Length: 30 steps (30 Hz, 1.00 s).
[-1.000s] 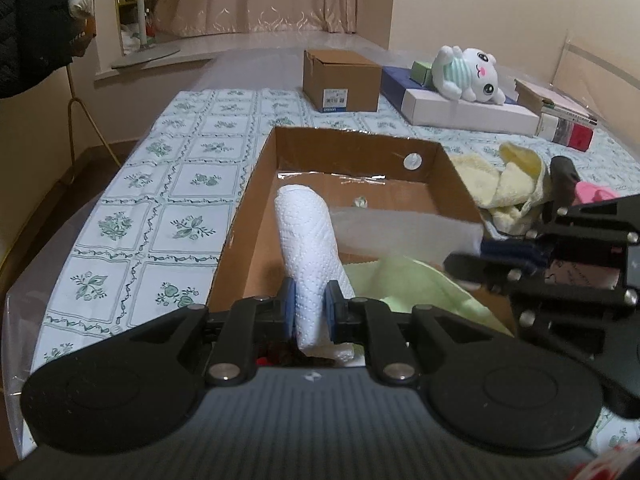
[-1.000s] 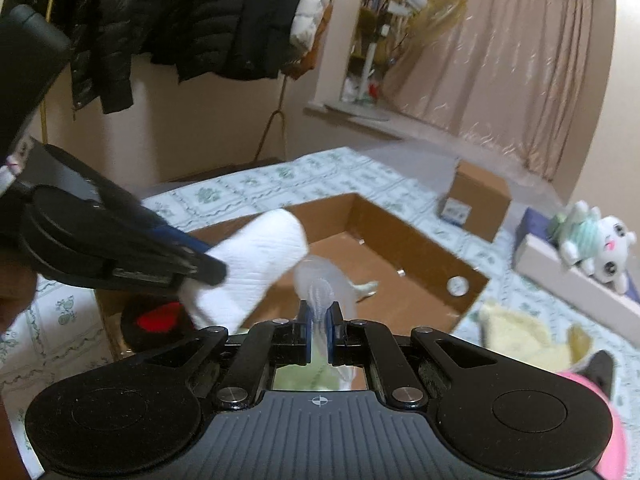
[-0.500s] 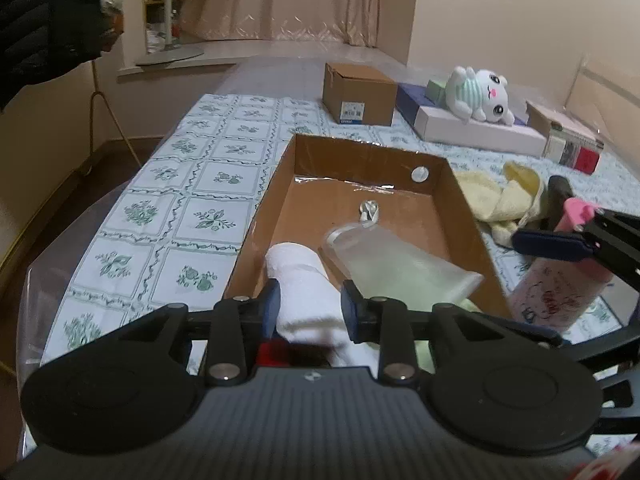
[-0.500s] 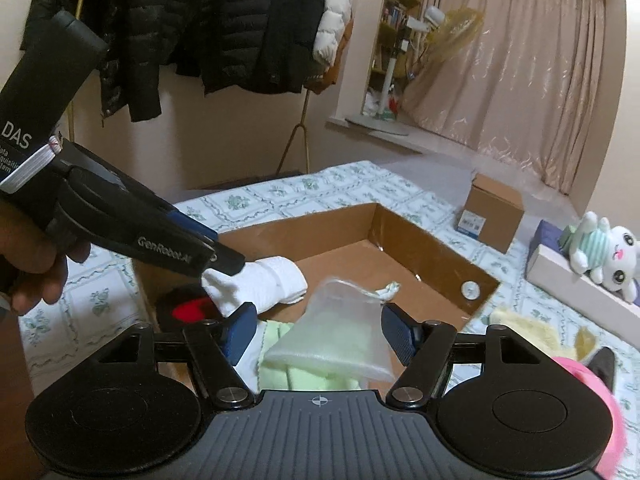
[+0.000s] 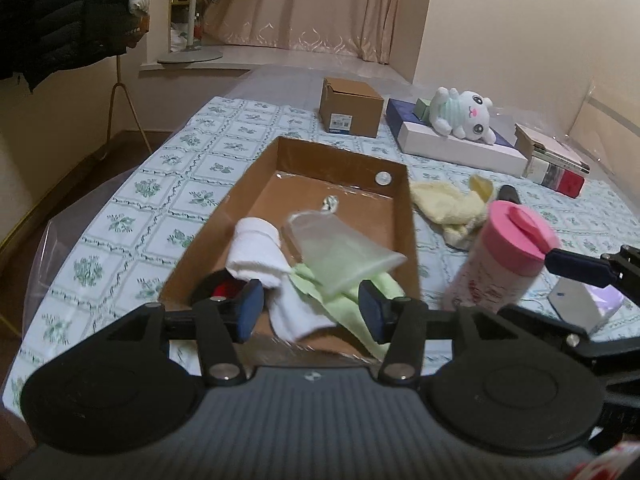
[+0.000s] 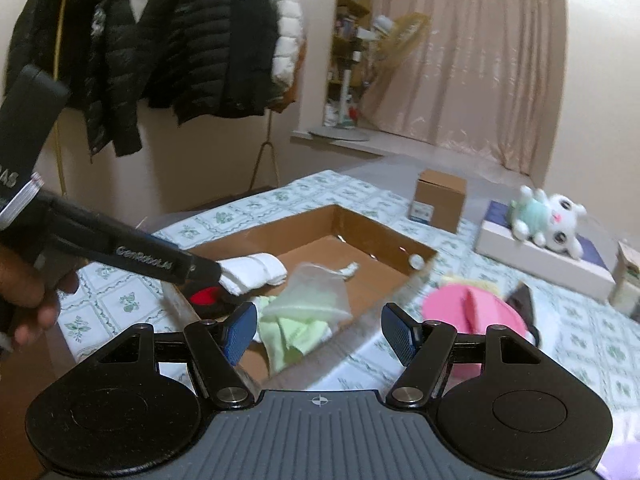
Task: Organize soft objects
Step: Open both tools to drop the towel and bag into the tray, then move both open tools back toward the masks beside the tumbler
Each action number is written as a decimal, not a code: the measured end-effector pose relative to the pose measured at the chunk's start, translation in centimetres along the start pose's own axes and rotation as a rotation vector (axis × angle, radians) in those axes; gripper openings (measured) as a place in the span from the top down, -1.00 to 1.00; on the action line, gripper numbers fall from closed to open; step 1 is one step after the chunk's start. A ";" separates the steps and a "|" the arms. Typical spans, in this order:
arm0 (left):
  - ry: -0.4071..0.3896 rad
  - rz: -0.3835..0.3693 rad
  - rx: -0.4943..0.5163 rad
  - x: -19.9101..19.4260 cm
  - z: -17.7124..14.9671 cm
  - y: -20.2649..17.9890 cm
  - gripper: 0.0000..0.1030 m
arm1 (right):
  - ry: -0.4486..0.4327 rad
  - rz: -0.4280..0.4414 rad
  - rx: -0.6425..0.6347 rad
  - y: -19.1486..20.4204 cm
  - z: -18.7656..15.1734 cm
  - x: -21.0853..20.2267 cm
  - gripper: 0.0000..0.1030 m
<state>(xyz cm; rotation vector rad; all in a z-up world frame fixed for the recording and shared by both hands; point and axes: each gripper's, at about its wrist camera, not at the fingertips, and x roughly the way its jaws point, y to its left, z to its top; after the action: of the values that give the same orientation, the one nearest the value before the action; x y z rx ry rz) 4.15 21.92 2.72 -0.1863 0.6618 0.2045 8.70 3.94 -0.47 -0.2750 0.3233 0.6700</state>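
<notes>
An open cardboard box [image 5: 406,216] holds a white rolled towel [image 5: 260,252], a translucent mesh pouch [image 5: 340,252] and a green cloth [image 5: 348,300]. The box [image 6: 360,224], towel [image 6: 256,272], pouch [image 6: 316,292] and green cloth [image 6: 296,332] also show in the right wrist view. My left gripper [image 5: 310,312] is open and empty at the box's near edge. My right gripper [image 6: 318,334] is open and empty, above the box's near right side. A yellow cloth [image 5: 448,204] lies right of the box. A white plush toy [image 5: 460,114] lies on a flat white box at the back.
A pink-lidded bottle [image 5: 504,256] stands right of the box, close to the right gripper's finger [image 5: 576,268]. A small brown carton [image 5: 350,108] sits behind. Books [image 5: 552,164] are stacked at the back right. Coats [image 6: 192,36] hang on a rack left of the table.
Both grippers opened and let go: the white towel and the mesh pouch now lie in the box. Both grippers pulled back and up from the box.
</notes>
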 end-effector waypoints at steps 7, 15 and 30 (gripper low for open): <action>-0.009 0.008 -0.004 -2.3 -1.4 -2.7 -0.16 | 0.008 -0.046 0.081 -2.3 -1.3 -3.6 -0.33; -0.008 -0.003 0.021 -3.7 -2.6 -5.1 -0.53 | 0.024 -0.099 0.169 -5.0 -3.1 -6.4 -0.33; 0.006 -0.029 0.051 -3.7 -3.4 -7.1 -0.69 | 0.033 -0.192 0.311 -9.2 -5.0 -9.5 -0.33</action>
<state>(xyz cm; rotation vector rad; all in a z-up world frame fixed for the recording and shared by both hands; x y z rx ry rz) 1.11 13.79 3.17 -0.1476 0.6690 0.1592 6.65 -10.03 -0.10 -0.0195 0.4214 0.4189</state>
